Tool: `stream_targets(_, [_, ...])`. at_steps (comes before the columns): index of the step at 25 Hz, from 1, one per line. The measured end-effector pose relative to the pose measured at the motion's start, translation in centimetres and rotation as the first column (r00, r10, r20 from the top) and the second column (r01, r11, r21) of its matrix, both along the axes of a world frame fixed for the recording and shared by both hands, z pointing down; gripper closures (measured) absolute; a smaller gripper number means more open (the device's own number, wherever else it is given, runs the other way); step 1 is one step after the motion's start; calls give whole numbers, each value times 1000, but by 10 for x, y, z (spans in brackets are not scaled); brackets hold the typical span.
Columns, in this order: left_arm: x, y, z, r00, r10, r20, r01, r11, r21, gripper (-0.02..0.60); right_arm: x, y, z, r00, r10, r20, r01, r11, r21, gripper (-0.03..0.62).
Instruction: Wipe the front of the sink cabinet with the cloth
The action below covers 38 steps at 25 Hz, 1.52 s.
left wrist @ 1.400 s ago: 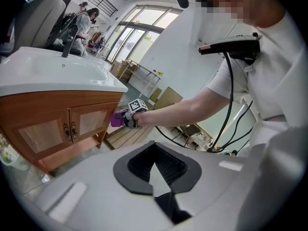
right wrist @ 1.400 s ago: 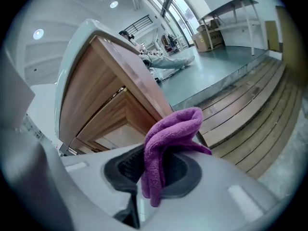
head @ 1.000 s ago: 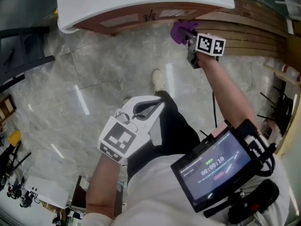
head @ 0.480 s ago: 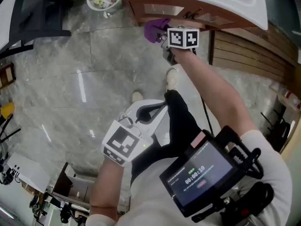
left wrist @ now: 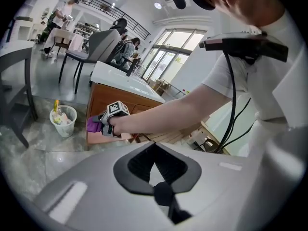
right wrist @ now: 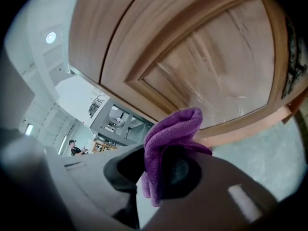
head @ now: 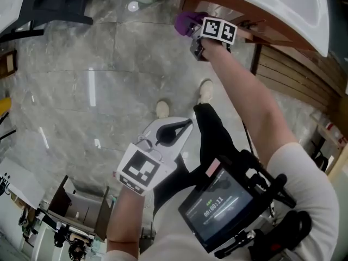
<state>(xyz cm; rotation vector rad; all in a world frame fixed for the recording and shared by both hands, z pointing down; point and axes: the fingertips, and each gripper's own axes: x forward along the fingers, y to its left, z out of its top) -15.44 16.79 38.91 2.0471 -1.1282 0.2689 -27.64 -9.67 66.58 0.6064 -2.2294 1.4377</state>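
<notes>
Sink cabinet front [right wrist: 207, 66], cloth [right wrist: 175, 129] in right claw [right wrist: 156, 170] farther left than before.

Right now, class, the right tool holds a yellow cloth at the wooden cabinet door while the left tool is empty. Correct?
No: the cloth is purple, not yellow, as the right gripper view shows. The right tool holds it at the wooden cabinet door; the left tool is empty.

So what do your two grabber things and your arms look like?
The left gripper is a chunky pale grey shell with black tongs and a white cube printed with black square markers. The right gripper carries a matching marker cube. The person wears a white short-sleeved shirt, so the forearms are bare.
</notes>
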Motion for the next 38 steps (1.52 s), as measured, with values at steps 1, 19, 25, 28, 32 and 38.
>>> stream_targets(1, [-3, 2, 1, 1000, -9, -2, 9, 1000, -4, 577, -3, -3, 2, 1000, 14, 4, -14, 1000, -6, 522])
stream_targets(19, [22, -24, -2, 992, 126, -14, -126, 992, -9, 577, 76, -64, -21, 966, 251, 68, -250, 968, -20, 522])
stream_targets(25, [51, -45, -5, 980, 197, -18, -197, 980, -1, 577, 128, -85, -32, 957, 277, 91, -275, 961, -26, 522])
stream_targets(28, [71, -54, -7, 971, 236, -24, -236, 972, 3, 577, 158, -94, -33, 951, 299, 84, -298, 954, -23, 522])
stream_targets(32, [92, -68, -7, 959, 281, -25, -281, 960, 6, 577, 188, -102, -37, 950, 299, 85, -298, 954, -24, 522])
stream_targets(38, [126, -90, -6, 942, 334, -30, -334, 943, 10, 577, 223, -105, -42, 962, 236, 140, -231, 972, -49, 522])
